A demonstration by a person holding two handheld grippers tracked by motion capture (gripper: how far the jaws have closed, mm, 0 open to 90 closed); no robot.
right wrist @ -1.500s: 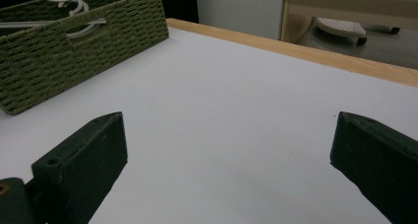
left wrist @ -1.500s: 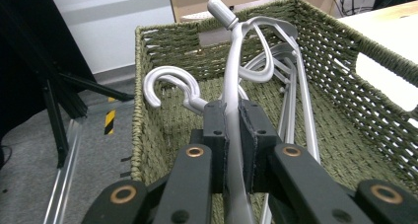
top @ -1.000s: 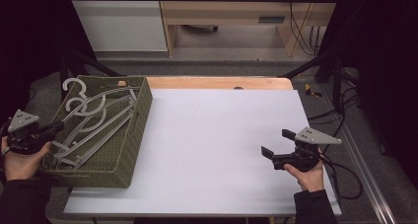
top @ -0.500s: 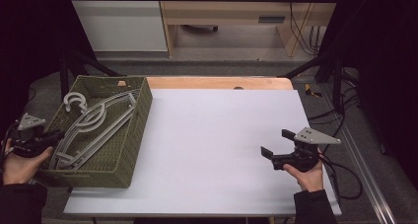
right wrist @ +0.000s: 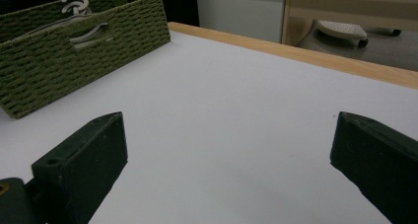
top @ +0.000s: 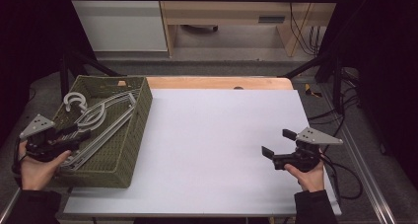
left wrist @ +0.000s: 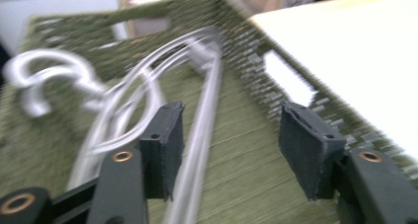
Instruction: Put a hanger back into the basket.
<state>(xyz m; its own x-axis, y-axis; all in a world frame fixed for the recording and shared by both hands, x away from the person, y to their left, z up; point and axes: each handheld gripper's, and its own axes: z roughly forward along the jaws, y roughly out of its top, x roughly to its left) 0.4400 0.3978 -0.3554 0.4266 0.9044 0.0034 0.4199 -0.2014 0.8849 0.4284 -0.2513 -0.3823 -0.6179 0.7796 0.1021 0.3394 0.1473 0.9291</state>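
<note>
At the left of the high view, we are holding the left gripper (top: pixel 74 135) over the green basket (top: pixel 133 135); its jaws have just been opening and are now standing apart, gripping nothing, over the grey hangers (top: pixel 98 118) lying inside. At the lower right, our right gripper (top: pixel 276 147) is hovering wide open over the white table (top: pixel 212 135).

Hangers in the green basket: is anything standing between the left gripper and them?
Nothing visible does. The left gripper hangs over the basket with its fingers apart, having just opened, and a hanger bar runs up between them untouched. The hangers lie loose on the basket floor.
</note>
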